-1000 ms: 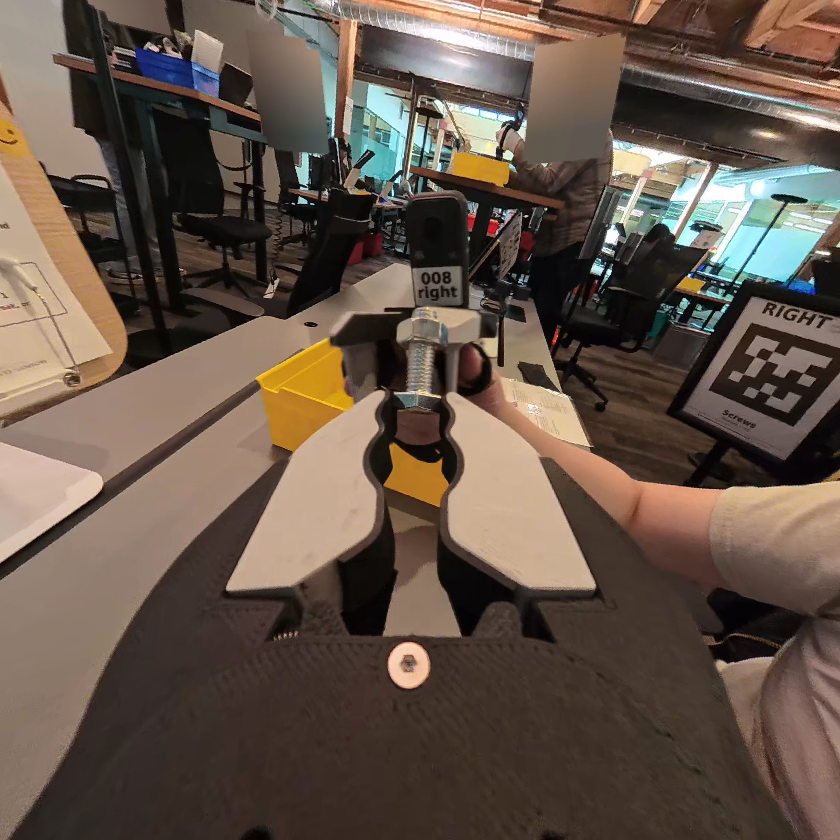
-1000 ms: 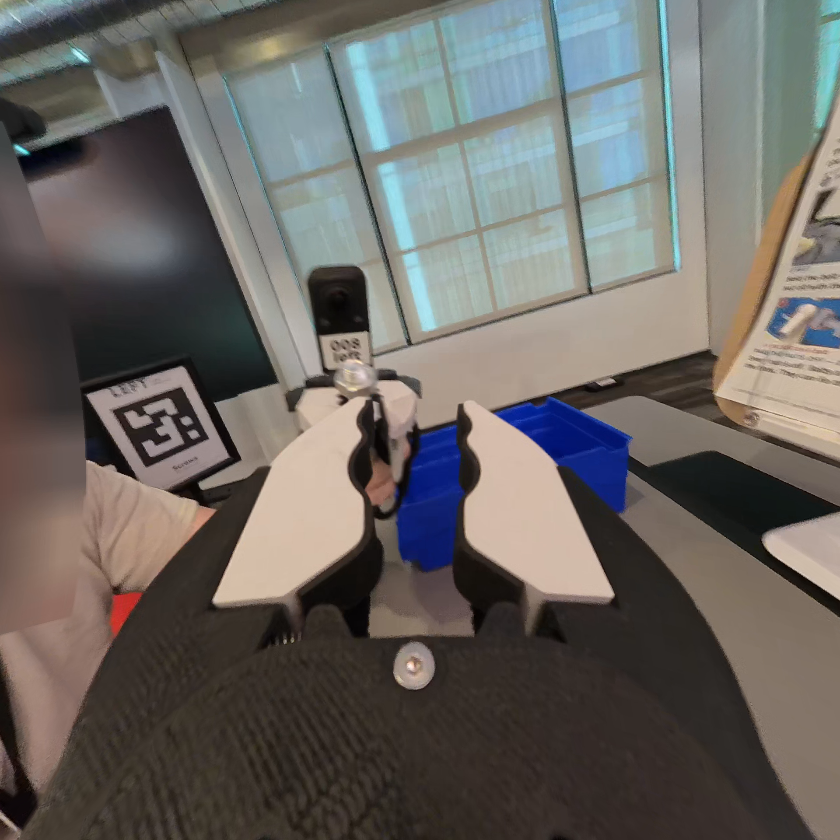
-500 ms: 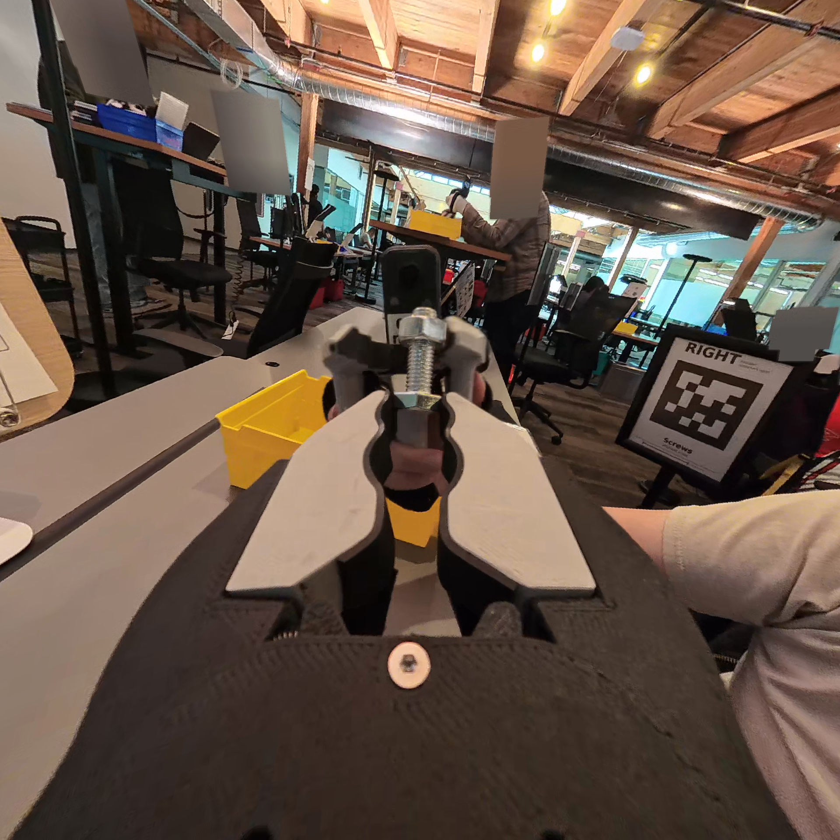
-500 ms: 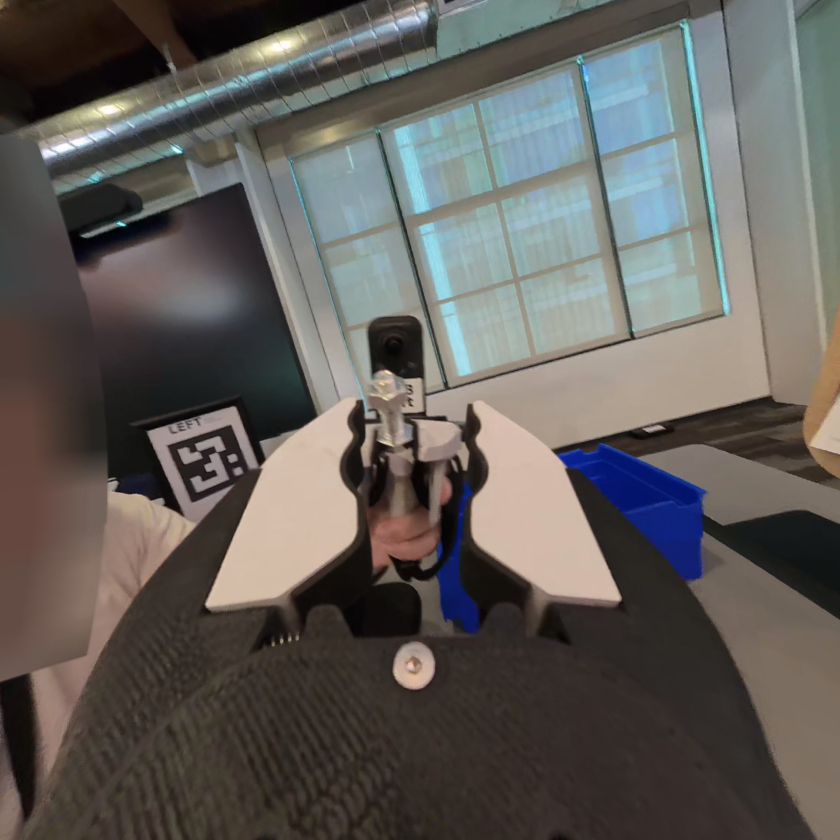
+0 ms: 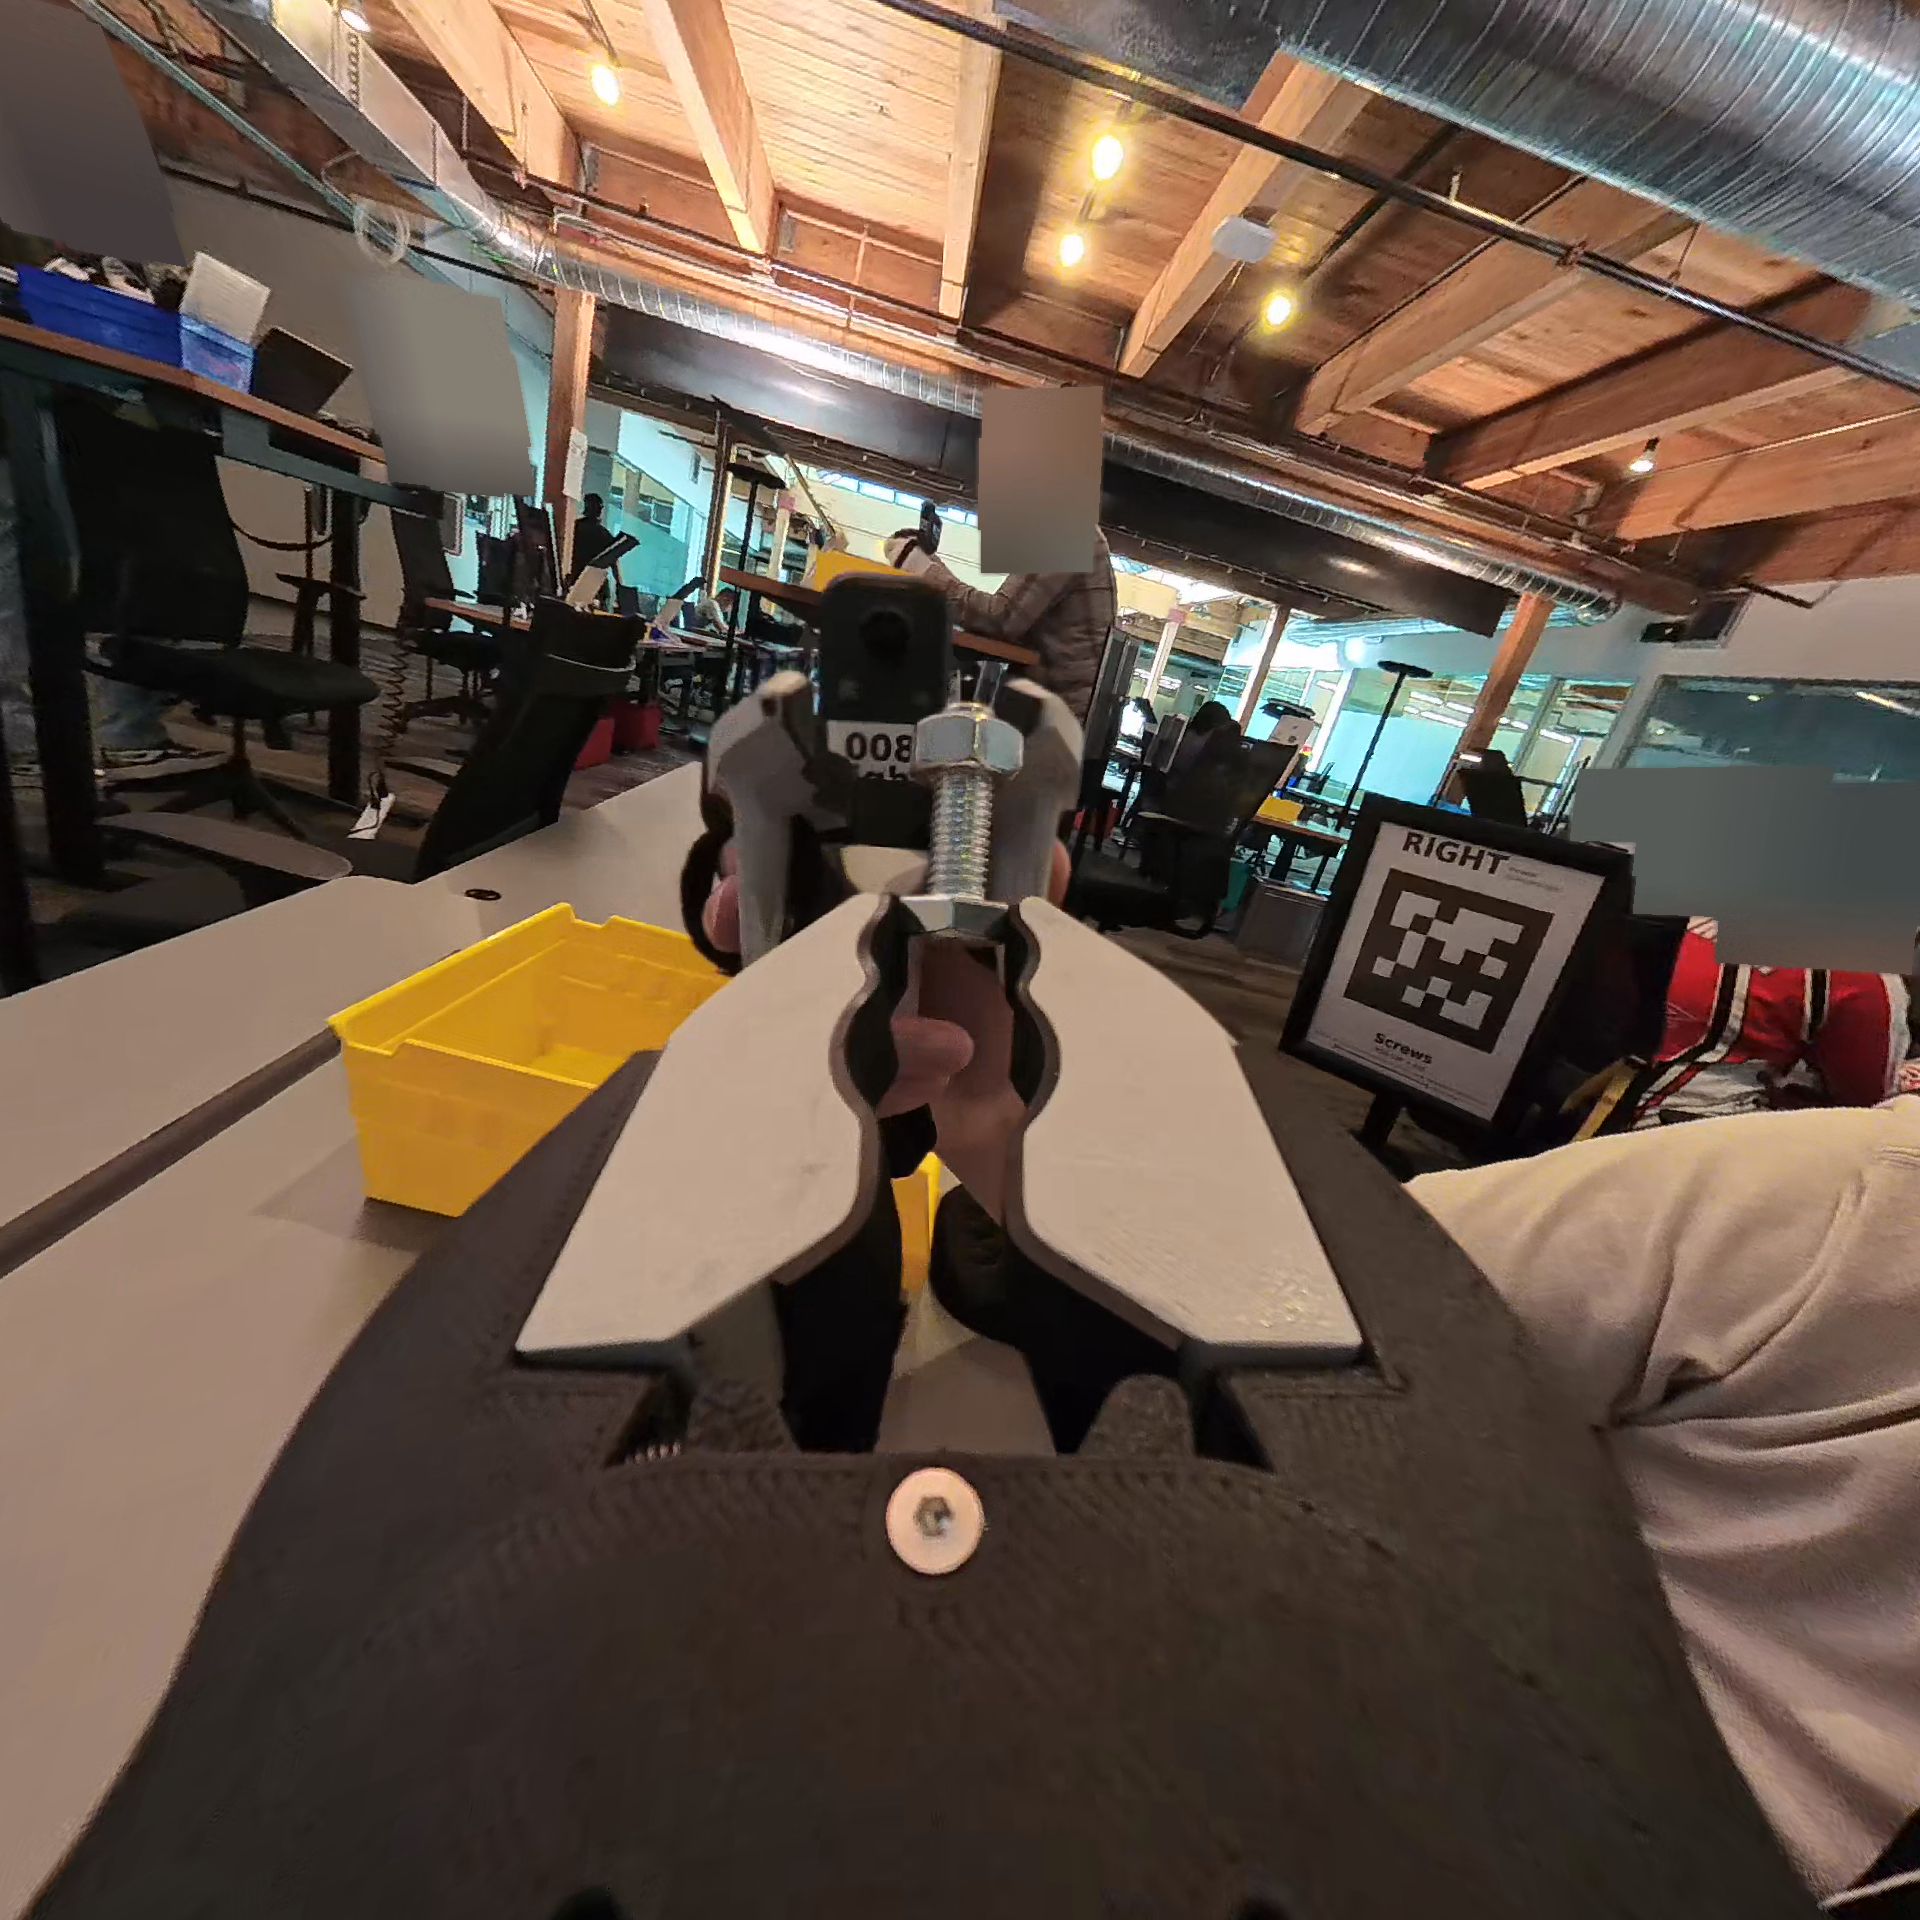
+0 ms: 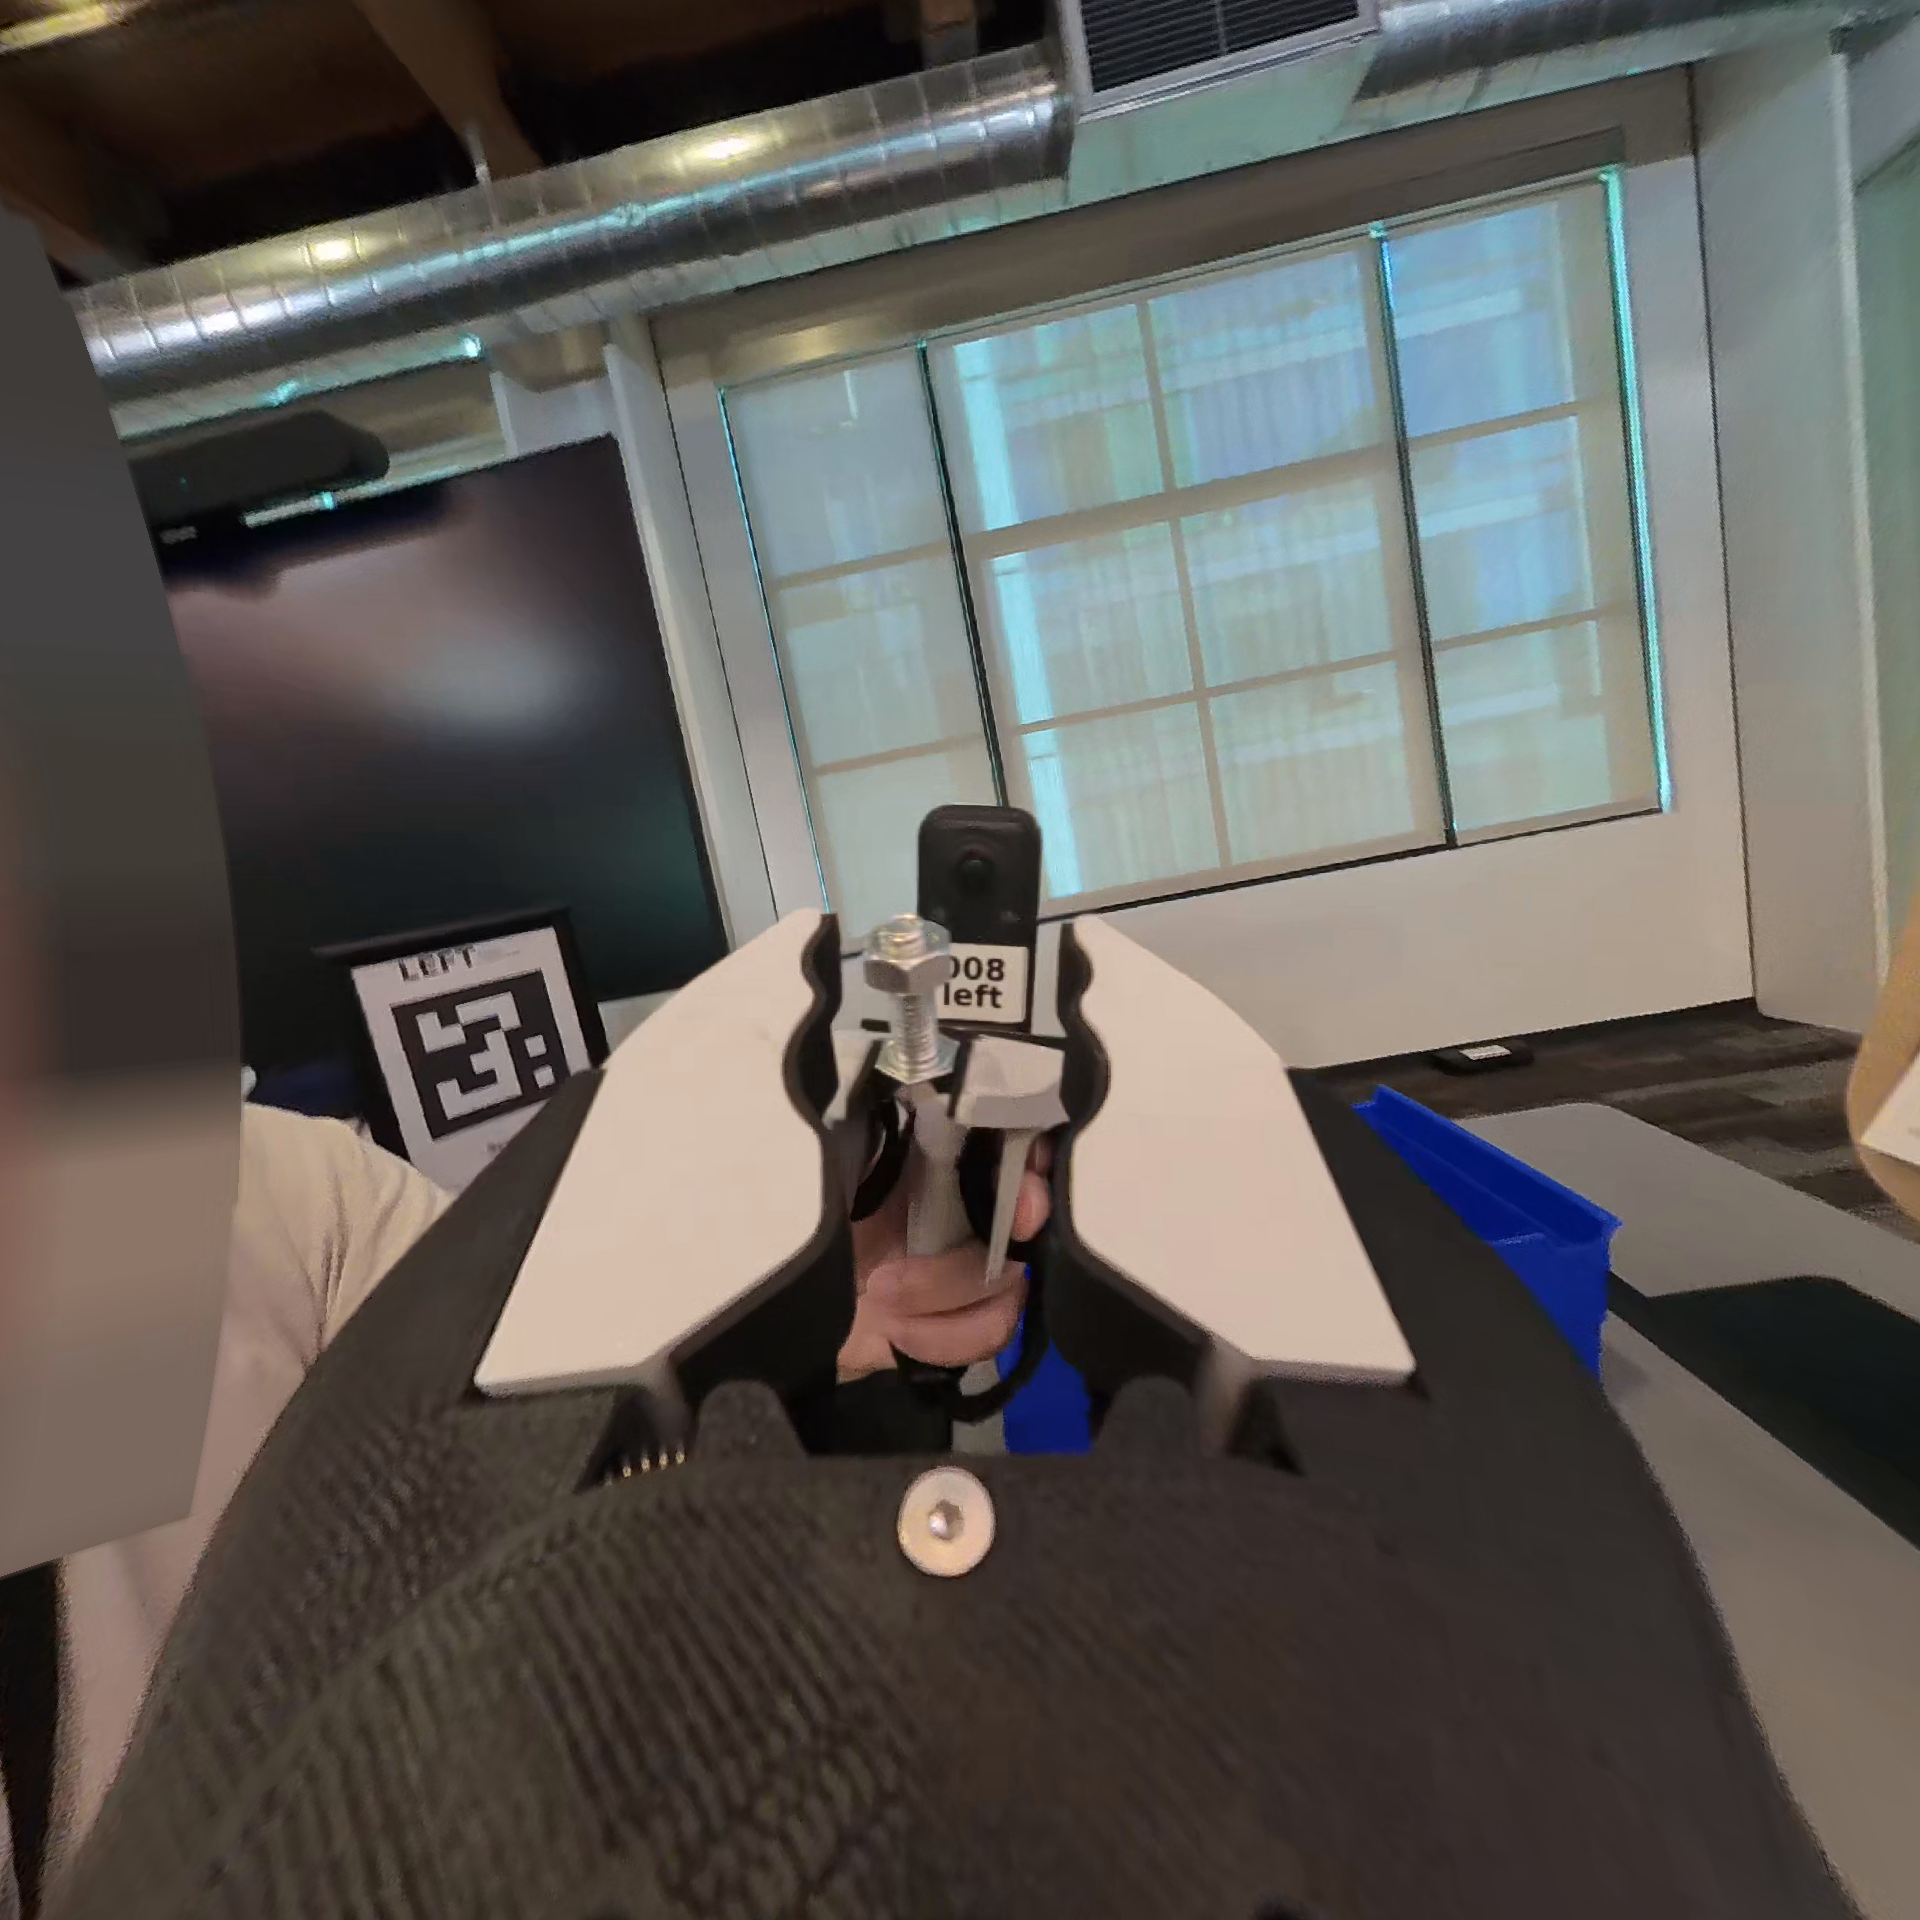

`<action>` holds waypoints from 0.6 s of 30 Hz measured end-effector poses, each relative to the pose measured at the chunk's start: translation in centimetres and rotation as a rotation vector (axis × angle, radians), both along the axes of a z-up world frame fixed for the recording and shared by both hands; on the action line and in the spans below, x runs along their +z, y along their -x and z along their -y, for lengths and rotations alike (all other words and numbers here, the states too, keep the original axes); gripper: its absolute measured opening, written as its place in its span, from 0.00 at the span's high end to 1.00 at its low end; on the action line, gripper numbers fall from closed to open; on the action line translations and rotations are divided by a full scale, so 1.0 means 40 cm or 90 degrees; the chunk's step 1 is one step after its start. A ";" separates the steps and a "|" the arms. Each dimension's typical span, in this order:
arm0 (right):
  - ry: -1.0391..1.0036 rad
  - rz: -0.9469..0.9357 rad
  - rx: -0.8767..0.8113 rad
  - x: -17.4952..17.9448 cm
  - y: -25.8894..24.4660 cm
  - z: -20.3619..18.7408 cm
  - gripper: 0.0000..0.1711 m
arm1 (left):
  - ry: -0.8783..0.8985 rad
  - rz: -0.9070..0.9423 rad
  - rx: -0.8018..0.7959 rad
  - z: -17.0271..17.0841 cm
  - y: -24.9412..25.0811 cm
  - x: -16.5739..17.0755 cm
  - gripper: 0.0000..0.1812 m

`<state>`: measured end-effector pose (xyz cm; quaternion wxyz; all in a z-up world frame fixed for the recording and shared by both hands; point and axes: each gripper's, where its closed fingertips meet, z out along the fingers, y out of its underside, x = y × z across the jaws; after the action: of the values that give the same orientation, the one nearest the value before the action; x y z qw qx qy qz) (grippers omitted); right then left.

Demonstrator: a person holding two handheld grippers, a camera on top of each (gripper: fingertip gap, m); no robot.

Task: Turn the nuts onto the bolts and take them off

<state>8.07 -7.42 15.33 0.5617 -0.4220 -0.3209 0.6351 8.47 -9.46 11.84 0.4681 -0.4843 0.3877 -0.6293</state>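
A silver bolt (image 5: pixel 961 831) stands upright with a hex nut (image 5: pixel 966 743) near the top of its thread. My left gripper (image 5: pixel 956 916) is shut on the bolt's head. In the right wrist view, my right gripper (image 6: pixel 945 935) is open, and the nut (image 6: pixel 906 961) sits between its tips, close to the left finger and apart from the right one. The bolt (image 6: pixel 912 1023) rises from the left gripper's grey fingers (image 6: pixel 1013 1081) beyond. In the left wrist view, the right gripper's fingers (image 5: pixel 758 821) stand either side of the nut.
A yellow bin (image 5: pixel 499 1049) sits on the grey table (image 5: pixel 156 1299) to the left. A blue bin (image 6: pixel 1496 1205) sits on the table's other side. Framed marker signs (image 5: pixel 1444 966) (image 6: pixel 478 1039) stand off the table. The person's sleeve (image 5: pixel 1662 1351) is close on the right. The tips of both grippers are at nearly the same place.
Both grippers have tilted upward. The right gripper has come over the bolt: the nut was left of its fingers and now sits between its tips. The left gripper still holds the bolt.
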 end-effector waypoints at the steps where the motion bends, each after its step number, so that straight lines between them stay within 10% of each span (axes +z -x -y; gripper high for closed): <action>1: -0.015 0.012 -0.007 0.000 0.008 0.008 0.77 | 0.003 0.001 -0.003 0.002 -0.002 -0.001 0.90; 18: -0.015 0.003 -0.014 -0.011 0.019 -0.001 0.76 | 0.066 0.072 -0.077 0.023 -0.003 0.013 0.90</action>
<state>7.32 -7.40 14.87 0.5728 -0.4205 -0.3252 0.6240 8.58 -10.37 12.35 0.4248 -0.4473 0.3556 -0.7022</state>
